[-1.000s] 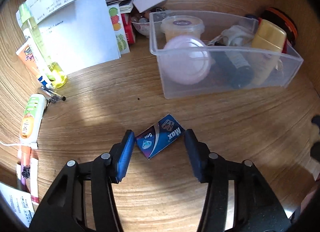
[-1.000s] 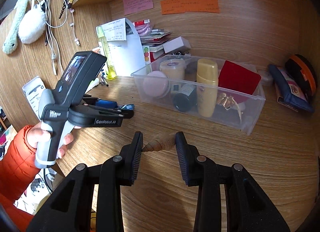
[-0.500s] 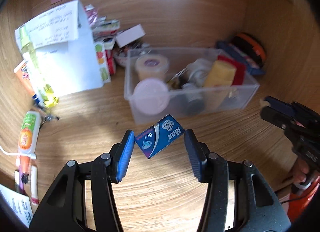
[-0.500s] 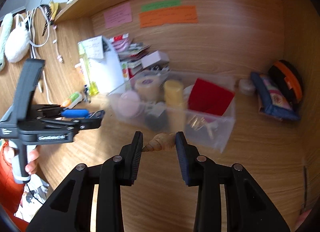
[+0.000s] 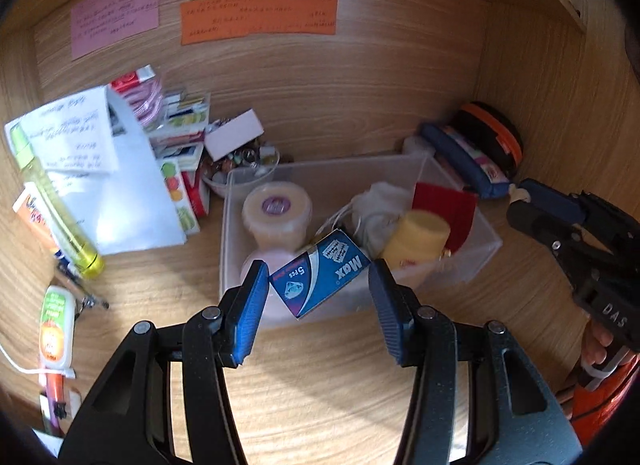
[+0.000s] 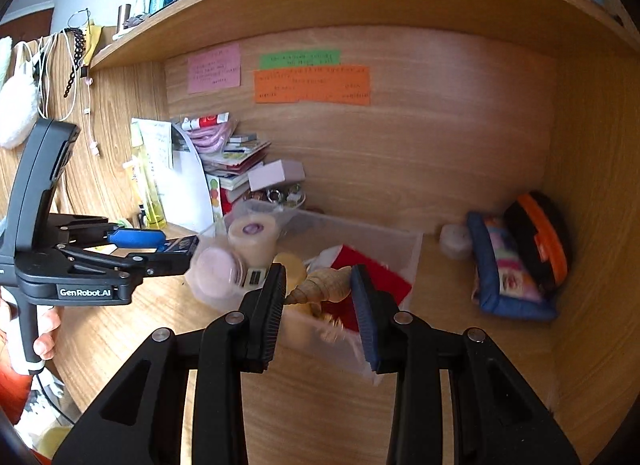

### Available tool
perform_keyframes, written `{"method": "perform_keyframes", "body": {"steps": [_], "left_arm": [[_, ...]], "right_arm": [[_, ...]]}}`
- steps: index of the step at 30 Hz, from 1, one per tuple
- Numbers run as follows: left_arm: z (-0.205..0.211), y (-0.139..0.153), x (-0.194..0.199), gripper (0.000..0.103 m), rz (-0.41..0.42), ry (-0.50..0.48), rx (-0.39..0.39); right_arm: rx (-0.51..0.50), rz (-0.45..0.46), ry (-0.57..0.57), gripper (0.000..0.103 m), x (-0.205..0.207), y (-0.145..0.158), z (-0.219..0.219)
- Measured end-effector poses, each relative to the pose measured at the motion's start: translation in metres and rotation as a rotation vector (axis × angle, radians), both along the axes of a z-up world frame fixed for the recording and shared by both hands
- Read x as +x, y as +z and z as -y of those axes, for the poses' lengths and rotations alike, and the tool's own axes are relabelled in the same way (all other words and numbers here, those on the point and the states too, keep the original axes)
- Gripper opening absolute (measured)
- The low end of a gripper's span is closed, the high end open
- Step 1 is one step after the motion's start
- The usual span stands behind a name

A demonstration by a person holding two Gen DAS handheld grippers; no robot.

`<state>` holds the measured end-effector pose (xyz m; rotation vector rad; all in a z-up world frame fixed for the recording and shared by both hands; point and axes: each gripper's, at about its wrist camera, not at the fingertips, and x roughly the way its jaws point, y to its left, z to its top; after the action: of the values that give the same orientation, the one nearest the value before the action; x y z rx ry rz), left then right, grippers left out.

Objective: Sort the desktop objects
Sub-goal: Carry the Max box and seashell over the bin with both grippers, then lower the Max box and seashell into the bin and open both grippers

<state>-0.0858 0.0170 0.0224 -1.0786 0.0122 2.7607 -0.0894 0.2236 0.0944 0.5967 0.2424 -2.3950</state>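
Note:
My left gripper [image 5: 318,281] is shut on a small blue "Max" box [image 5: 320,273] and holds it in the air over the near edge of the clear plastic bin [image 5: 486,247]. My right gripper [image 6: 319,285] is shut on a tan spiral seashell [image 6: 324,285], held above the bin [image 6: 412,243]. The bin holds a round tub with a purple label [image 5: 277,211], a pink lid [image 5: 276,305], a yellow bottle [image 5: 418,239], a red pouch [image 5: 452,211] and a white cloth bag [image 5: 380,205]. The left gripper also shows in the right wrist view [image 6: 172,243], at the bin's left end.
A white paper stand [image 5: 120,185], a yellow-green bottle [image 5: 52,201], tubes [image 5: 56,329] and a bowl of small items [image 5: 240,165] sit left of the bin. A blue pouch [image 6: 508,269] and a black and orange case [image 6: 540,241] lie at the right wall.
Both grippers have risen from the desk with their objects and moved forward over the bin. The blue box left the desk surface. The shell stayed in the right jaws.

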Motion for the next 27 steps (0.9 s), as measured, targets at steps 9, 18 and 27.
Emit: {"method": "perform_keyframes", "body": {"steps": [9, 18, 27], "left_arm": [[-0.01, 0.007, -0.041, 0.051, 0.004, -0.001, 0.009], [-0.019, 0.0, -0.079, 0.051, 0.028, -0.013, 0.008], [-0.027, -0.02, -0.112, 0.051, 0.077, -0.014, 0.017]], "right_arm": [[0.006, -0.009, 0.055, 0.031, -0.032, 0.012, 0.02], [0.055, 0.057, 0.031, 0.031, -0.083, -0.003, 0.038], [0.052, 0.161, -0.042, 0.031, -0.122, -0.03, 0.034]]}}
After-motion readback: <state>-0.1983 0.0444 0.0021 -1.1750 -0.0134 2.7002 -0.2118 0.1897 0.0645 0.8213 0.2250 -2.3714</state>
